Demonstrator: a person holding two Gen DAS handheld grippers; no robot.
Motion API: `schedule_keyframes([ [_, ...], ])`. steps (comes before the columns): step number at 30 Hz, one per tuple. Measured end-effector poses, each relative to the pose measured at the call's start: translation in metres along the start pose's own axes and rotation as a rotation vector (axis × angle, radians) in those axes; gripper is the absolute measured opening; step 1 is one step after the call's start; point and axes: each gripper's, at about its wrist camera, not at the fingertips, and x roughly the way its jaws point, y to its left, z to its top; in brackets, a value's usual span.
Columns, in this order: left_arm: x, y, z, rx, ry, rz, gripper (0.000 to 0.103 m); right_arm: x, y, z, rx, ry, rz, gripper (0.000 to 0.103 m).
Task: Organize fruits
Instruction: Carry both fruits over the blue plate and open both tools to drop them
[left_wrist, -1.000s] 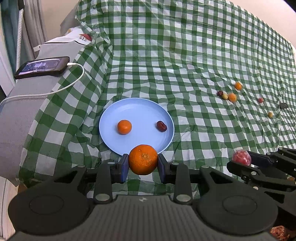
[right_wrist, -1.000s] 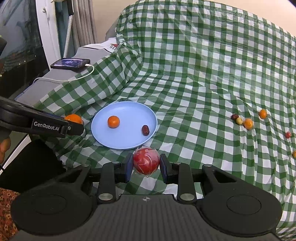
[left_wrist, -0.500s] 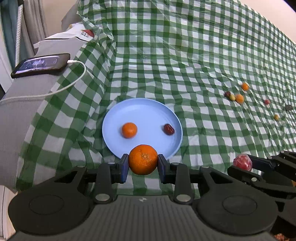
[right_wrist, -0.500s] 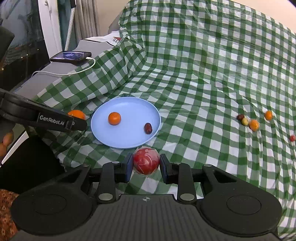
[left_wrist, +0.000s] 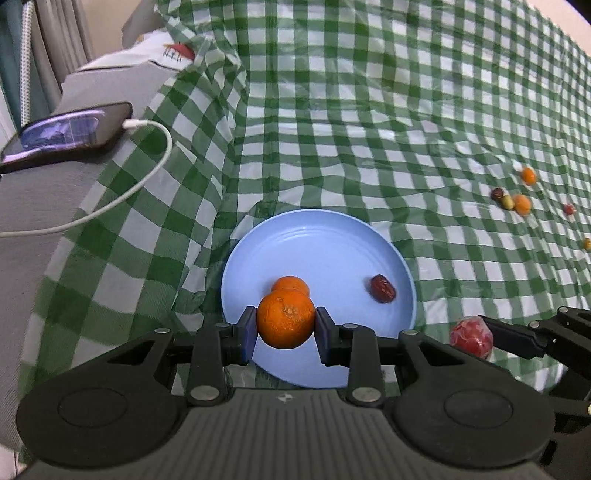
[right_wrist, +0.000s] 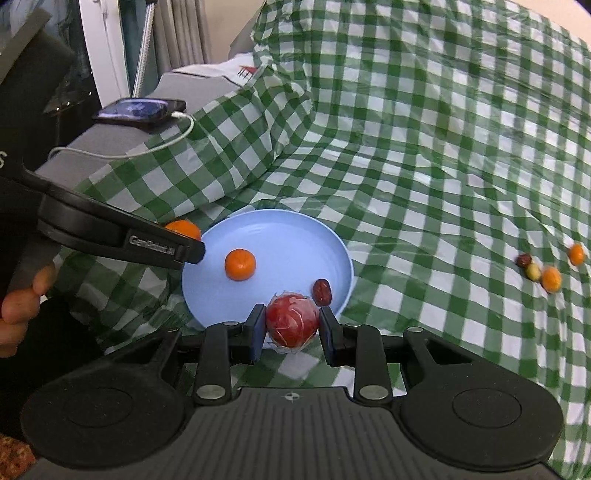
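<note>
Since a second ago both grippers have come forward and lower toward the blue plate (left_wrist: 369, 236), which now fills more of each view. The left gripper (left_wrist: 285, 328) stays clenched on a mandarin (left_wrist: 285, 323), now hanging over the plate's near part and covering most of the smaller mandarin (left_wrist: 290, 283) that lies on it; before, the held fruit sat short of the near rim. The right gripper (right_wrist: 291, 326) stays clamped on a red wrapped fruit (right_wrist: 292, 319), now at the plate's near rim just beside the dark red date (right_wrist: 323, 291) resting there.

The plate lies on the green checked cloth (left_wrist: 369, 129), near the cloth's left edge where it drapes over a grey surface (left_wrist: 33, 192) holding a phone (left_wrist: 66, 131) on a white cable (left_wrist: 122, 195). The plate's far half and middle are bare. To the right, a wide stretch of cloth is open before a small scatter of fruits (right_wrist: 539, 271), well apart from the plate. A hand (right_wrist: 20, 306) grips the left tool's handle at the right view's edge.
</note>
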Motion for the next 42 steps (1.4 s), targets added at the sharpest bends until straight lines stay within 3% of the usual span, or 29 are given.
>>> schedule_keyframes([
  [13, 0.069, 0.002, 0.011, 0.036, 0.076, 0.049, 0.036, 0.085, -0.001, 0.000, -0.010, 0.115, 0.014, 0.032],
  [16, 0.075, 0.004, 0.013, 0.045, 0.054, 0.065, 0.037, 0.095, -0.004, 0.001, -0.003, 0.126, 0.011, 0.032],
  [17, 0.075, 0.004, 0.015, 0.042, 0.036, 0.067, 0.041, 0.099, -0.004, 0.003, -0.002, 0.130, 0.015, 0.032],
  [19, 0.073, 0.005, 0.020, 0.035, 0.026, 0.061, 0.078, 0.105, -0.004, 0.009, -0.001, 0.141, 0.036, 0.033],
  [20, 0.072, 0.005, 0.022, 0.029, 0.021, 0.071, 0.102, 0.104, -0.005, 0.012, 0.003, 0.128, 0.027, 0.036],
  [22, 0.060, 0.004, 0.023, 0.016, -0.030, 0.084, 0.103, 0.096, -0.006, 0.017, -0.007, 0.101, 0.006, 0.066],
  [24, 0.051, 0.001, 0.022, 0.045, -0.031, 0.039, 0.103, 0.082, -0.009, 0.018, -0.018, 0.082, -0.003, 0.072],
  [31, 0.005, -0.014, -0.010, 0.066, 0.016, 0.006, 0.103, 0.020, -0.012, -0.009, -0.009, 0.119, 0.035, 0.084],
  [36, -0.034, -0.017, -0.043, 0.039, 0.010, 0.056, 0.103, -0.018, -0.001, -0.028, 0.002, 0.114, 0.041, 0.088],
  [39, -0.051, -0.012, -0.061, -0.037, -0.005, 0.124, 0.103, -0.033, 0.003, -0.034, 0.007, 0.095, 0.020, 0.090],
  [42, -0.060, -0.014, -0.067, -0.039, -0.010, 0.117, 0.103, -0.048, 0.003, -0.035, 0.032, 0.061, 0.013, 0.090],
])
